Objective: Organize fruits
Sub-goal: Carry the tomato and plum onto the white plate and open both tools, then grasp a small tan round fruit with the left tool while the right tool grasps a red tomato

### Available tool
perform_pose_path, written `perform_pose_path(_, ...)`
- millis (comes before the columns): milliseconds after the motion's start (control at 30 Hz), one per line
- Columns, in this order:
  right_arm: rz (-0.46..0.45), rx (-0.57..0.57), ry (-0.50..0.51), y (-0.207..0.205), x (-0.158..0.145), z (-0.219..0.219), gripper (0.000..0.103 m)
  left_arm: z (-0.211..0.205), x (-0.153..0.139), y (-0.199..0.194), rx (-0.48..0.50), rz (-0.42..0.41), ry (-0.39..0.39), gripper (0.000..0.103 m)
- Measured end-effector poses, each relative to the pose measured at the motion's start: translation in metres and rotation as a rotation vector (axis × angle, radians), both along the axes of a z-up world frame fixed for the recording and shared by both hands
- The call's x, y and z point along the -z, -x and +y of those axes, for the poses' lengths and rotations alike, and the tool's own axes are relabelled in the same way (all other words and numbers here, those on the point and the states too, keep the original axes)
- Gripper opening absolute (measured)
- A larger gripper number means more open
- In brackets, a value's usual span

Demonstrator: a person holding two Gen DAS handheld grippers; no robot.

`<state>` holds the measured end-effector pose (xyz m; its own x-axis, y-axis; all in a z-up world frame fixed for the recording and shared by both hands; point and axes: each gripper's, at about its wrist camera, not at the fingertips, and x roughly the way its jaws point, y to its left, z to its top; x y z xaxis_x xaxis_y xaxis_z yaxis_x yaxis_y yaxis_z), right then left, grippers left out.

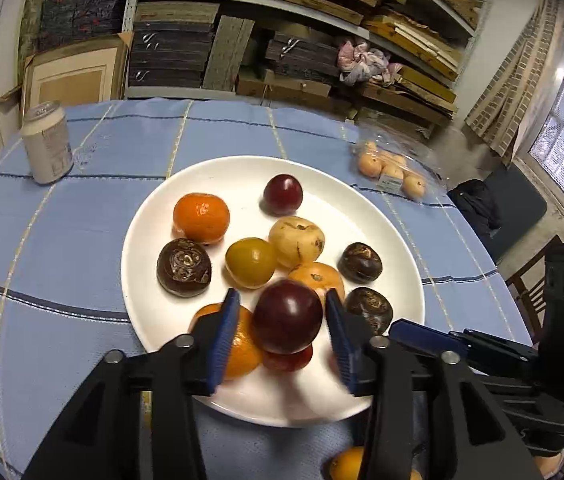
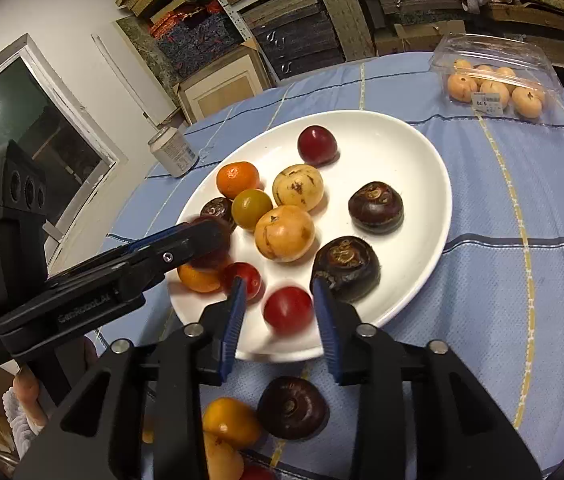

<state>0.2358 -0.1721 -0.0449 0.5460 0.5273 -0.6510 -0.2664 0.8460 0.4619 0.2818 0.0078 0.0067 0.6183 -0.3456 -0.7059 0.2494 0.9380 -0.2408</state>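
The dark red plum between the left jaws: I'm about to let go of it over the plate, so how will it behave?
The dark red plum looks round and glossy, so it will probably roll once released. The white plate is smooth and shallow, so little would stop it. It may bump the orange fruit close behind it.

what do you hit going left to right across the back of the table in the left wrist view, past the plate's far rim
drink can → white plate's far rim → clear plastic box of pale orange fruit
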Motion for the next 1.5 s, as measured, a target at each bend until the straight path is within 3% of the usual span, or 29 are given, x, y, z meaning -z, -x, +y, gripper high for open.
perform_pose_path(100,-0.023,0.0,-0.006,0.003,-0.006,-0.003,0.039,-0.001,-0.006,0.006,-0.001,-0.025,-0.003,0.061)
perform_pose_path(200,-0.076,0.037,-0.053,0.017,-0.019,-0.016,0.039,0.004,-0.015,0.017,-0.01,-0.051,0.002,0.064)
perform_pose_path(233,-0.108,0.058,-0.07,0.024,-0.027,-0.022,0.043,0.008,-0.019,0.021,-0.017,-0.062,0.001,0.067)
perform_pose_path(333,-0.236,0.096,-0.076,0.054,-0.052,-0.036,0.068,0.023,-0.029,0.042,-0.054,-0.106,0.005,0.077)
perform_pose_path(433,-0.311,0.121,-0.036,0.083,-0.056,-0.042,0.08,0.042,-0.026,0.071,-0.103,-0.122,0.005,0.084)
perform_pose_path(600,-0.221,0.162,-0.011,0.123,-0.014,-0.051,0.083,0.063,0.004,0.126,-0.158,-0.077,-0.024,0.085)
perform_pose_path(733,-0.202,0.202,-0.034,0.141,0.001,-0.064,0.092,0.067,0.021,0.157,-0.148,-0.048,-0.045,0.087)
perform_pose_path(900,-0.146,0.259,-0.106,0.147,0.016,-0.085,0.094,0.059,0.034,0.178,-0.114,-0.035,-0.088,0.088)
perform_pose_path(1100,-0.086,0.281,-0.174,0.143,0.026,-0.099,0.094,0.033,0.044,0.19,-0.051,-0.059,-0.217,0.088)
perform_pose_path(1300,-0.071,0.262,-0.156,0.141,0.026,-0.094,0.094,0.031,0.045,0.185,-0.027,-0.052,-0.206,0.086)
perform_pose_path(1367,-0.073,0.256,-0.152,0.141,0.026,-0.092,0.094,0.03,0.046,0.182,-0.02,-0.041,-0.2,0.078)
perform_pose_path(1433,-0.072,0.249,-0.15,0.141,0.025,-0.09,0.094,0.028,0.049,0.178,-0.008,-0.019,-0.199,0.06)
perform_pose_path(1500,-0.072,0.243,-0.148,0.141,0.025,-0.088,0.094,0.027,0.051,0.176,0.002,-0.009,-0.198,0.056)
